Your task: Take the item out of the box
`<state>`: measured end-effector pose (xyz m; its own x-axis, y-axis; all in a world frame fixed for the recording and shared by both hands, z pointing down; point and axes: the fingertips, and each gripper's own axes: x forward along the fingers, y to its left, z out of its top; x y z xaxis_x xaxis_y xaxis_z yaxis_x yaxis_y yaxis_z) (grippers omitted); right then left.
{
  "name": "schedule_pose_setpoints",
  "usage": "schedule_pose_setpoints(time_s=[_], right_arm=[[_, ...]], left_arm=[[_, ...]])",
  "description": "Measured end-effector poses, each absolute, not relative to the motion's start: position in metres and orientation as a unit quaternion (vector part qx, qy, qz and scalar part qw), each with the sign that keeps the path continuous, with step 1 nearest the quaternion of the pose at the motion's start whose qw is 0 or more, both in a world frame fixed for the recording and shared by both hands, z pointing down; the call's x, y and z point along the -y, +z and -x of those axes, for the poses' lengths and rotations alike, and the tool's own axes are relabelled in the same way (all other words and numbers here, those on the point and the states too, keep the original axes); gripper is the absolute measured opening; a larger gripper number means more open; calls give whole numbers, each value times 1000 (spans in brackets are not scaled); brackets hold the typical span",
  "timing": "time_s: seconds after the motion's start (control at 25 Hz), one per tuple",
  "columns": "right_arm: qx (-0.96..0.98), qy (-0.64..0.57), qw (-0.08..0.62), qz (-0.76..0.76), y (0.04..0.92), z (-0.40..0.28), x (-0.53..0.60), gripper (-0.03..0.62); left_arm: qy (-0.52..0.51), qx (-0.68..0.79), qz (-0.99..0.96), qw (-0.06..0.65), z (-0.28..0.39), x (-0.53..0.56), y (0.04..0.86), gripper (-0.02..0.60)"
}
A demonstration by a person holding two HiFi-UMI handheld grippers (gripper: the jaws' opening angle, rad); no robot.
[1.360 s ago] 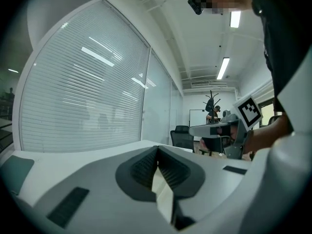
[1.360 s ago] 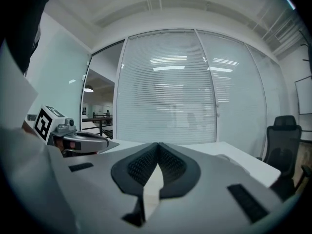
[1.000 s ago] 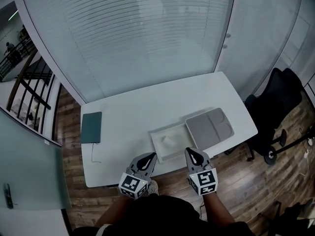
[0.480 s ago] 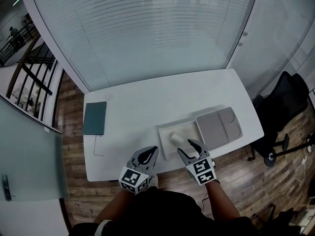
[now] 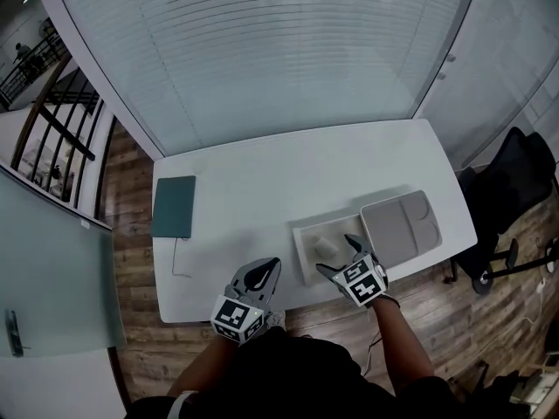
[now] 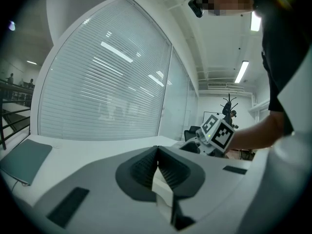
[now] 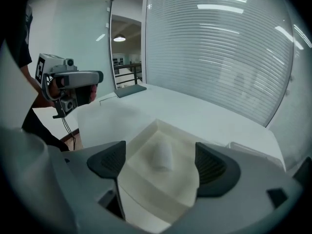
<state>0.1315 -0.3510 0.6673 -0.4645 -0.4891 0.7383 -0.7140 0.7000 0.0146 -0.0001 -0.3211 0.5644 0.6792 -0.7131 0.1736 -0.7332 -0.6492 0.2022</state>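
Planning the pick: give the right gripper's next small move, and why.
Probably lower the right gripper a little, into the box. Its fingers have just been opening, nothing is between them yet, and the white item lies just ahead, centred in the gap.

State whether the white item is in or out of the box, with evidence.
In: the white item lies on the floor of the box, whose walls rise around it.
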Motion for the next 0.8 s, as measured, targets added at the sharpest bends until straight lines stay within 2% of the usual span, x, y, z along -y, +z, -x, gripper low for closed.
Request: schedule_pose_setpoints(time_s=[0.48, 0.8], right_arm=[[804, 181, 472, -312, 728, -129, 374, 537], [789, 194, 504, -294, 743, -125, 377, 541]], left_arm=[[29, 408, -902, 136, 23, 336, 570, 11], [31, 414, -899, 140, 36, 341, 572, 11]])
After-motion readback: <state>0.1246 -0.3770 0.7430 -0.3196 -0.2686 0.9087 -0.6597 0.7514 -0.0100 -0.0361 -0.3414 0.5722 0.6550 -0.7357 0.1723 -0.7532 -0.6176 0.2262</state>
